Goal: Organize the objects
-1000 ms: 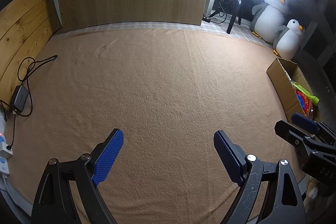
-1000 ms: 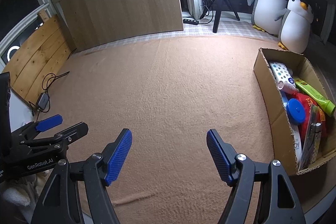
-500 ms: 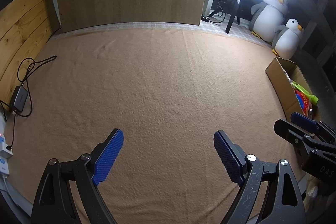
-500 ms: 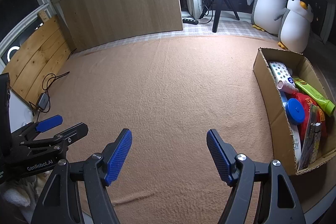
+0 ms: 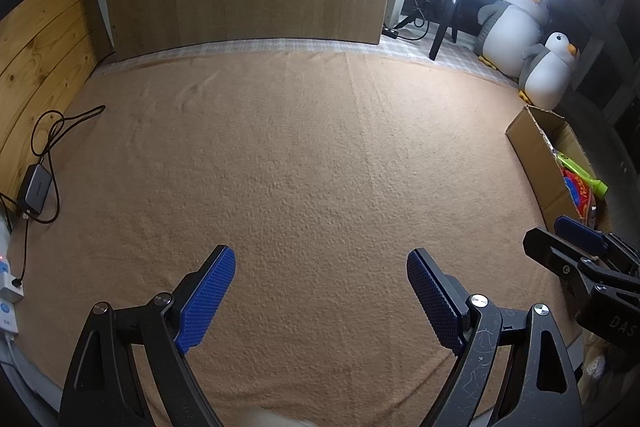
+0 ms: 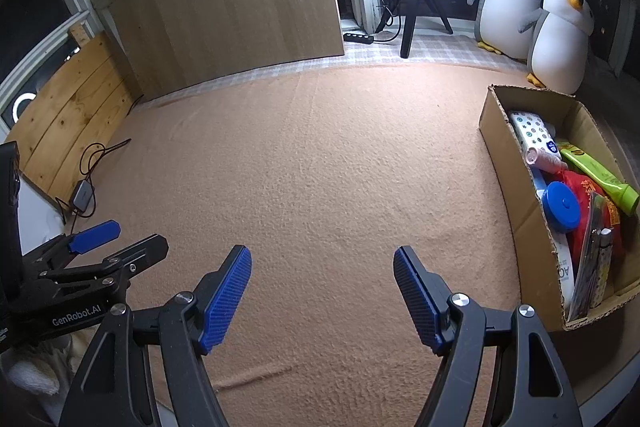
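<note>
Both wide apart, left claw [image 5: 320, 291] and right claw [image 6: 322, 287] holding nothing, above orange blanket [image 6: 320, 167], cardboard box [image 6: 504, 163] filled.

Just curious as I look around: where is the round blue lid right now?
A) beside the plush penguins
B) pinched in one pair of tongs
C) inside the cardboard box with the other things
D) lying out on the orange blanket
C: the blue lid sits inside the cardboard box, next to a green tube and a red packet.
</note>
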Action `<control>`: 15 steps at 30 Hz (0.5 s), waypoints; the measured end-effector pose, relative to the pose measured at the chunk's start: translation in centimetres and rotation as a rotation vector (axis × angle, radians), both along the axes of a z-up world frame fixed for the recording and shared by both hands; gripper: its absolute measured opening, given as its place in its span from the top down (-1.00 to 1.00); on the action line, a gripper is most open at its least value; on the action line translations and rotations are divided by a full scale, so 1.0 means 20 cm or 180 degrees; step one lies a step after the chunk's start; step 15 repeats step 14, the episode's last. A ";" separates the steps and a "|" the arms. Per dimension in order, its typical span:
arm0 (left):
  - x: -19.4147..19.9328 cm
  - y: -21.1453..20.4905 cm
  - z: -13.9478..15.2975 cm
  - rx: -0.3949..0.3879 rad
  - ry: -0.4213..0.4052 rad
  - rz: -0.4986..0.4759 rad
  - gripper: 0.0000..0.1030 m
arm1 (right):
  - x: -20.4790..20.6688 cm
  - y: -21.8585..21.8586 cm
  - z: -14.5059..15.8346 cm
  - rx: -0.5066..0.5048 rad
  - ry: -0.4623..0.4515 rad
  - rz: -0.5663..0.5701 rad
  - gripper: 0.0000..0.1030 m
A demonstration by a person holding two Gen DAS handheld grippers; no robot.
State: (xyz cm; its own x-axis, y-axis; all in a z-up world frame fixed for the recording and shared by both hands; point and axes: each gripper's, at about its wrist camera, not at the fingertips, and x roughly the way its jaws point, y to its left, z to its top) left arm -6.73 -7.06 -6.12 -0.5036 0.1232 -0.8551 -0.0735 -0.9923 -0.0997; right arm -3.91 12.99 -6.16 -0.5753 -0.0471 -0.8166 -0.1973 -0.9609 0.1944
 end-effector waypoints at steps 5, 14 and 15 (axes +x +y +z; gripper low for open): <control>-0.01 0.00 0.00 -0.0010 0.0013 -0.0020 -0.75 | 0.00 0.01 -0.01 -0.0018 -0.0008 -0.0014 -0.36; -0.03 -0.01 -0.02 0.0032 -0.0016 -0.0050 -0.81 | 0.00 0.01 -0.02 -0.0052 -0.0027 -0.0041 -0.36; -0.03 -0.01 -0.02 0.0032 -0.0016 -0.0050 -0.81 | 0.00 0.01 -0.02 -0.0052 -0.0027 -0.0041 -0.36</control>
